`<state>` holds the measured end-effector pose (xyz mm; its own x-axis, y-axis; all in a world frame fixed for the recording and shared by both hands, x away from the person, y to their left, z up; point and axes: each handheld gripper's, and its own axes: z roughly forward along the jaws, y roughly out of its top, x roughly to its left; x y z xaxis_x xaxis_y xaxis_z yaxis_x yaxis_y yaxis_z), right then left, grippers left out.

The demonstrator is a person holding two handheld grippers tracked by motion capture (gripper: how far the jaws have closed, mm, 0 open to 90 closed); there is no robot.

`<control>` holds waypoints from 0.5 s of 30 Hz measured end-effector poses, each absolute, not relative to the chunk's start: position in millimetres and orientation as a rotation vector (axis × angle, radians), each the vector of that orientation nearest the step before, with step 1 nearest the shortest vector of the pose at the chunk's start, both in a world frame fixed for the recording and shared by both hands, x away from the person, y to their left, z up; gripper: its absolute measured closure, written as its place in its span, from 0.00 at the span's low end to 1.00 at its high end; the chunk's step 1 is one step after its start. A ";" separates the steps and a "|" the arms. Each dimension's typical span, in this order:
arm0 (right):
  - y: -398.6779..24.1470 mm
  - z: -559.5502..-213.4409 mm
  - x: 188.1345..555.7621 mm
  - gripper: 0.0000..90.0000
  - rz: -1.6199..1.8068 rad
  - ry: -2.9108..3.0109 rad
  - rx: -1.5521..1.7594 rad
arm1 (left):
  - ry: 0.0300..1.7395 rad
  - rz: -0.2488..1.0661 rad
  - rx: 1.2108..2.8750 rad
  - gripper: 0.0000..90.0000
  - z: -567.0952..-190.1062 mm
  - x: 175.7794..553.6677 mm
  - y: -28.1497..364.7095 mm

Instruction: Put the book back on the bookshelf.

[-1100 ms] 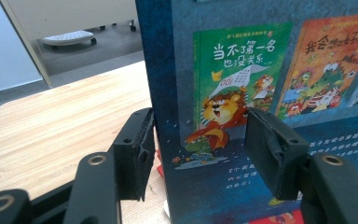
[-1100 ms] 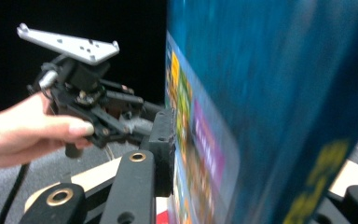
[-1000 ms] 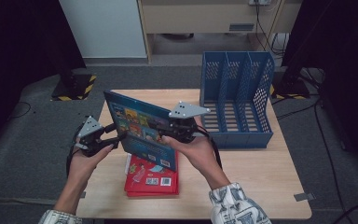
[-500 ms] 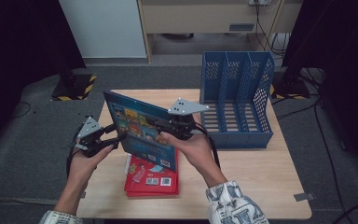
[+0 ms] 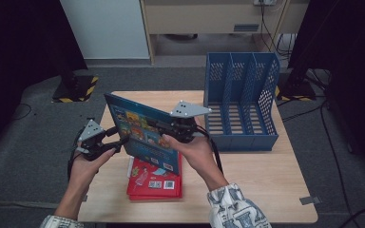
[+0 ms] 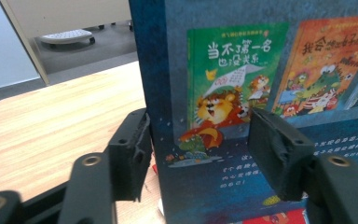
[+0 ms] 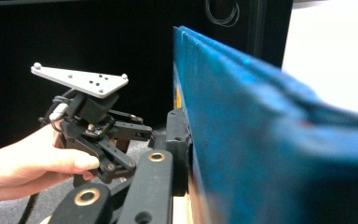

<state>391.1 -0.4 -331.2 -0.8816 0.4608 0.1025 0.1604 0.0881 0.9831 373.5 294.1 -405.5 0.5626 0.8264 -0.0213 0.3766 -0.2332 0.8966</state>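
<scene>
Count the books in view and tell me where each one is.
2. A blue book is held upright above the table between the two grippers. A red book lies flat on the table below it; more may be stacked underneath.

A fixed high camera looks forward and down across the wooden surface [image 5: 266, 171] from the person's side, taking in both forearms. The left gripper camera sits very close behind its tongs [image 6: 196, 149], facing the blue book's [image 6: 261, 93] illustrated cover. The right gripper camera looks along that same book's [image 7: 270, 140] edge toward the left hand [image 7: 32, 163]. All three views share the book [image 5: 142, 133].
</scene>
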 end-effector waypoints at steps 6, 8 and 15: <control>-3.6 -333.5 391.6 0.91 1.900 2.113 0.627 | 1.070 0.660 1.883 0.23 -441.5 351.5 303.4; -3.6 -333.2 391.5 0.91 1.897 2.111 0.625 | 1.128 0.668 1.889 0.23 -463.8 345.1 314.0; -4.9 -330.7 389.5 0.92 1.878 2.088 0.632 | 1.287 0.654 1.931 0.16 -490.2 346.4 335.9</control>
